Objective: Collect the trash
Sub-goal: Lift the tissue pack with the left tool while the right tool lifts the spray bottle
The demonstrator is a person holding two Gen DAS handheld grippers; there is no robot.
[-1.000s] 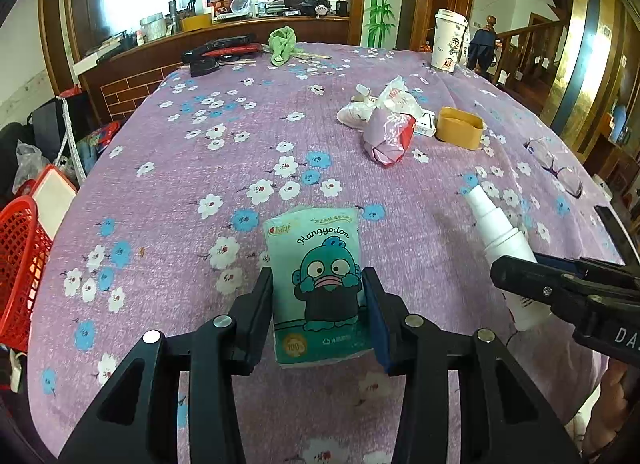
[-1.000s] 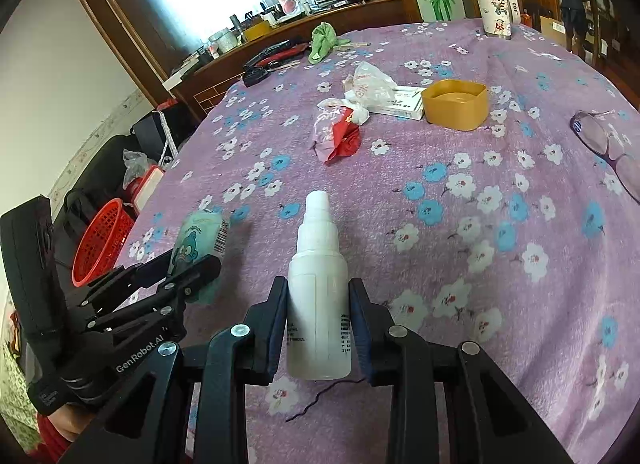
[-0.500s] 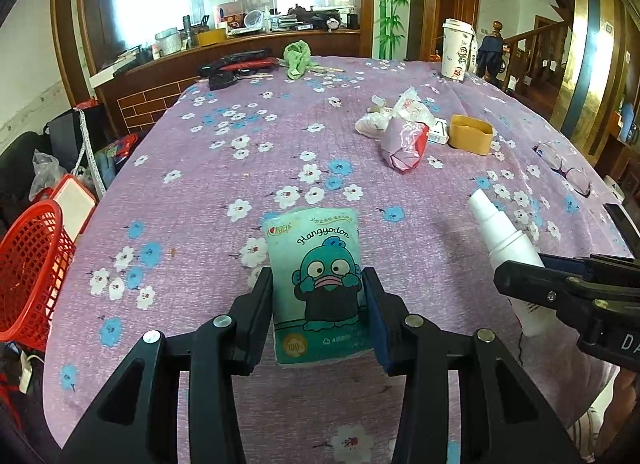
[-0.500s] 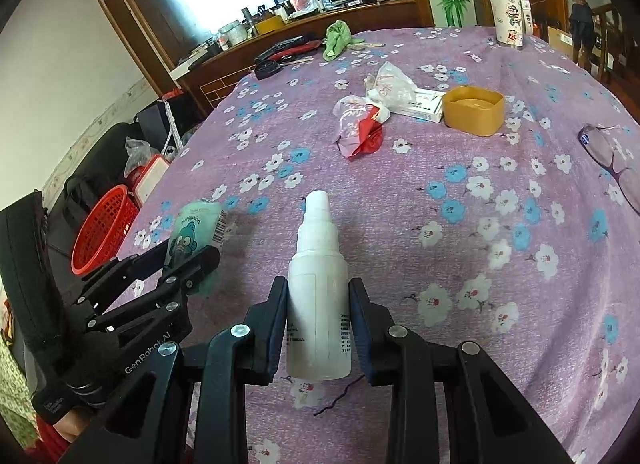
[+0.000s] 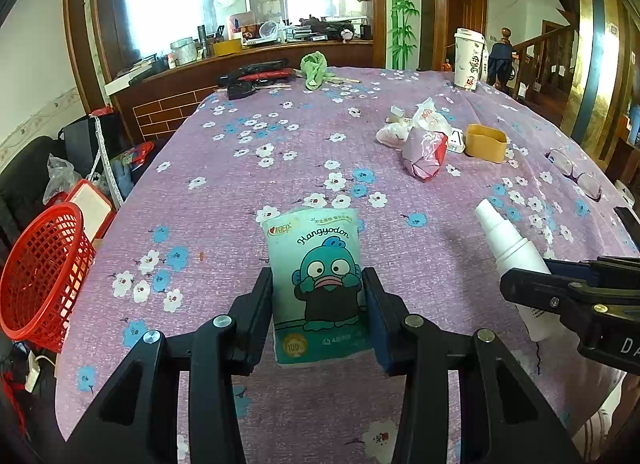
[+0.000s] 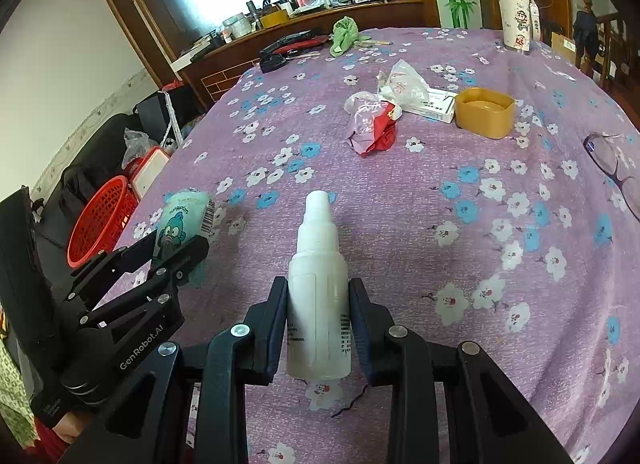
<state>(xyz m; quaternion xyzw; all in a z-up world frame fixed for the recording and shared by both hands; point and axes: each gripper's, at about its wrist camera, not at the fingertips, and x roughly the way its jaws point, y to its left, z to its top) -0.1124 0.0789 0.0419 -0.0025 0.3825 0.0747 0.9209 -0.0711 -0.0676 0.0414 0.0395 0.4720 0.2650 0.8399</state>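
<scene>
A: Going left to right, what could go wrong from here?

B: The red basket [image 5: 40, 276] sits off the left edge of the counter [image 5: 280, 168], lower than the cloth. The left gripper [image 5: 318, 304] has its jaws clenched on the tissue pack [image 5: 316, 280], held over the near part of the counter. The pack is soft, so I judge it could squash and slide out on the way across the edge, landing on the floor clutter beside the basket.

A: And the other side?

B: The right gripper [image 6: 318, 316] grasps the white spray bottle [image 6: 318, 284] by its lower body, just right of the pack. It is smooth and round, and the grip sits low, so it may tip or twist. The two grippers are near each other; swinging both left together risks a knock.

A: Counts?

B: One basket, one tissue pack, one spray bottle. Farther off, right of centre: one crumpled red-and-white wrapper [image 6: 372, 124], one white plastic bag [image 6: 404, 84], one flat carton [image 6: 436, 104], one yellow tub [image 6: 484, 112]. One pair of glasses [image 6: 612, 160] at the right edge, one paper cup [image 6: 516, 12] at the far right, one green cloth [image 6: 344, 34] far off.
</scene>
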